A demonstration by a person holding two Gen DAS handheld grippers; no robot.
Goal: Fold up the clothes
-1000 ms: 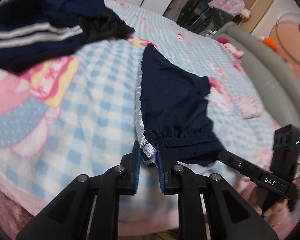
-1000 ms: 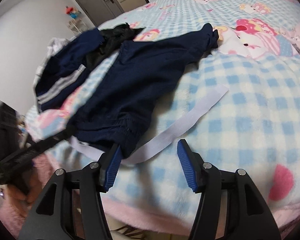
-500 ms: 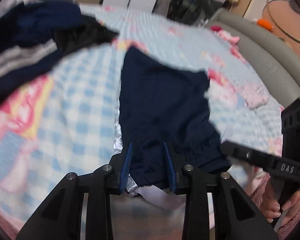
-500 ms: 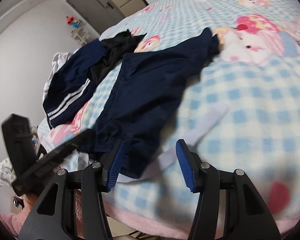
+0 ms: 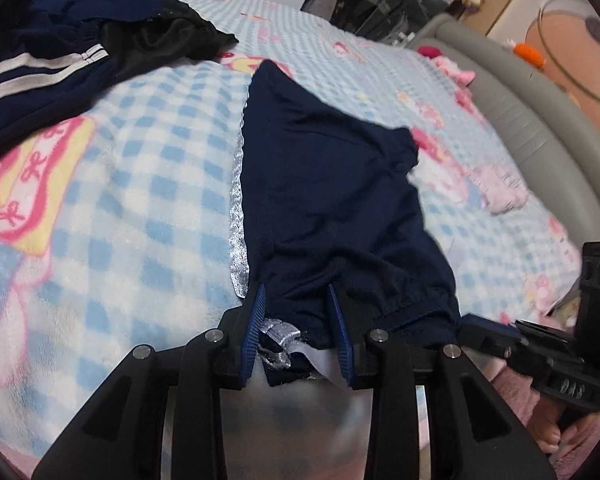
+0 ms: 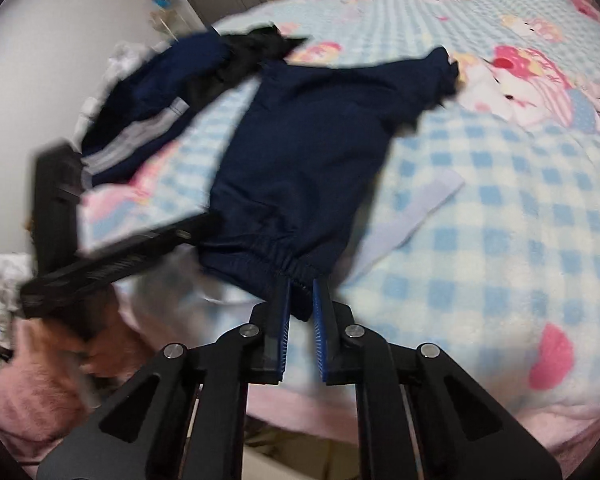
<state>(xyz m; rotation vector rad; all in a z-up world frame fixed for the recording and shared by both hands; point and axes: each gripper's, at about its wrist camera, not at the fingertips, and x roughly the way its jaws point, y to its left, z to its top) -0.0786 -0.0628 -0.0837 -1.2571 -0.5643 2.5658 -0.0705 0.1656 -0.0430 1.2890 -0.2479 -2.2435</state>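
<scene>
The navy shorts [image 5: 332, 208] lie flat on the checked blanket [image 5: 140, 184], waistband at its near edge. The right gripper [image 6: 302, 300] has just clenched the waistband; left gripper [image 5: 296, 312] straddles it, released.

Navy shorts [image 5: 332, 200] with silver trim; blue-and-white checked blanket [image 5: 140, 184] printed with pink cartoons; navy garment [image 5: 40, 76] striped white; tongs' pads [image 6: 285, 320] blue.

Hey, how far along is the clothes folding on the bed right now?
Barely started. Nothing looks folded: the navy shorts lie spread on the checked blanket. In hand: the right gripper has just closed on their waistband; the left gripper, jaws just opened wider, straddles the other end. Left: folding them, then the striped navy garment and black garment.
</scene>
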